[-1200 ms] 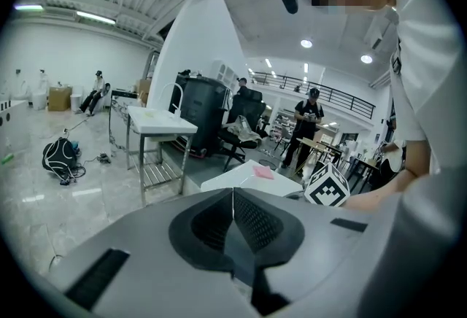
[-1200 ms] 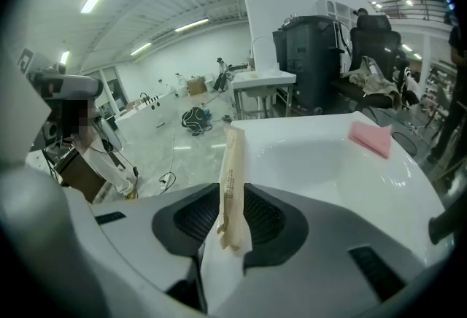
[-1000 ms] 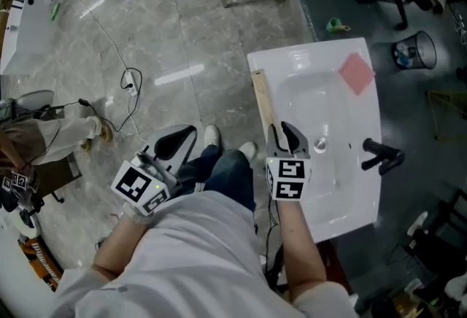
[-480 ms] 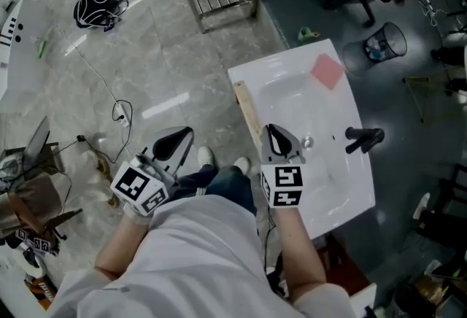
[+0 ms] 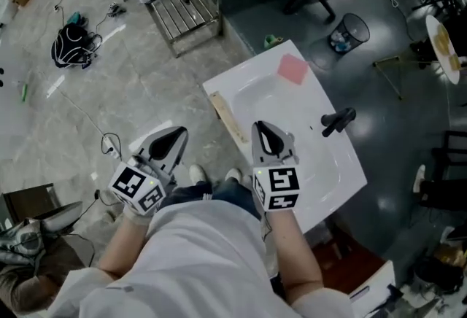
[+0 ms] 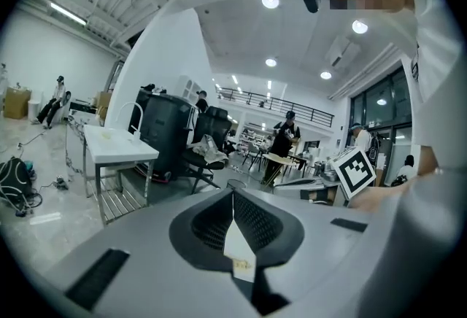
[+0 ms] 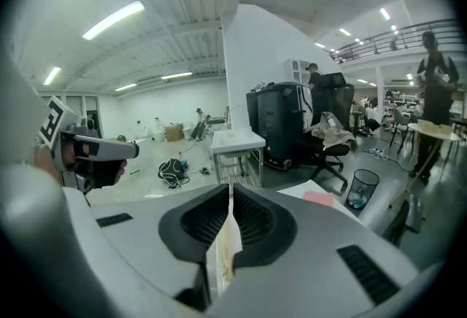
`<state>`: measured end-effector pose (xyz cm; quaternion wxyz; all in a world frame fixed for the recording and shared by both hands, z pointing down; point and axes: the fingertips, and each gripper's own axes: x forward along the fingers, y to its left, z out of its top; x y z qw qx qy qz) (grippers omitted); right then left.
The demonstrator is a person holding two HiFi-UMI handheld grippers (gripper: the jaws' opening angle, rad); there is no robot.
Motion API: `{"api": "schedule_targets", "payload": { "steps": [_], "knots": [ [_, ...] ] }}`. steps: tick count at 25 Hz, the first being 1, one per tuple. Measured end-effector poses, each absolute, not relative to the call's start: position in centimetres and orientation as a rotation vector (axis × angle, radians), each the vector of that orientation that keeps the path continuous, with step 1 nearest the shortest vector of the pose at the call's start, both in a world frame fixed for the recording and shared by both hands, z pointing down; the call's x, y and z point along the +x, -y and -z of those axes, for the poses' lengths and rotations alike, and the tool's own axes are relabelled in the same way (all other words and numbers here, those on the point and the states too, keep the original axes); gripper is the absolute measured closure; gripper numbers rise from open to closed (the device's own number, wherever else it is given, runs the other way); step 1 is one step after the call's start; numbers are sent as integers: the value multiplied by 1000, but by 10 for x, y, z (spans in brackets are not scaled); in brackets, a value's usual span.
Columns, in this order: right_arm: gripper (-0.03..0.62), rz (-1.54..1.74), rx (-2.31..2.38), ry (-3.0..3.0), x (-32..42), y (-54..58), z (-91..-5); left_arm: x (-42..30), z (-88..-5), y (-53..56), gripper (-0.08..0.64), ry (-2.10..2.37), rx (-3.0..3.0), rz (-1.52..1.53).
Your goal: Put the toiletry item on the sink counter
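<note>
Pink square [image 5: 293, 68] lies beyond the tips of my right gripper [image 5: 263, 133], across the sink [image 5: 343, 171]; left gripper [image 5: 171, 141] farther off. Both jaws together, empty.

I saw the sink counter [image 5: 341, 171] as glossy, smooth white, its tap [image 5: 337, 119] matt black, a bare wooden strip [image 5: 228, 125] along one edge. The floor [image 5: 87, 98] looked like polished stone, the left gripper [image 5: 168, 141] and right gripper [image 5: 264, 136] matt grey plastic
</note>
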<state>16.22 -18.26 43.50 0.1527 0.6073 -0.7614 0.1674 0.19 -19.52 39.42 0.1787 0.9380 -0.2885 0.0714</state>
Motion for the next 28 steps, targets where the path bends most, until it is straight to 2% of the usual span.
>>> {"api": "schedule_targets", "payload": {
  "steps": [17,28],
  "knots": [
    [560,-327,2055,2209,168,130,-343,42,-333,185,543,568,2784,-113],
    [560,-293,2221,2183,198,96,-323,85,-316,168,543,376,2851,-94]
  ]
}}
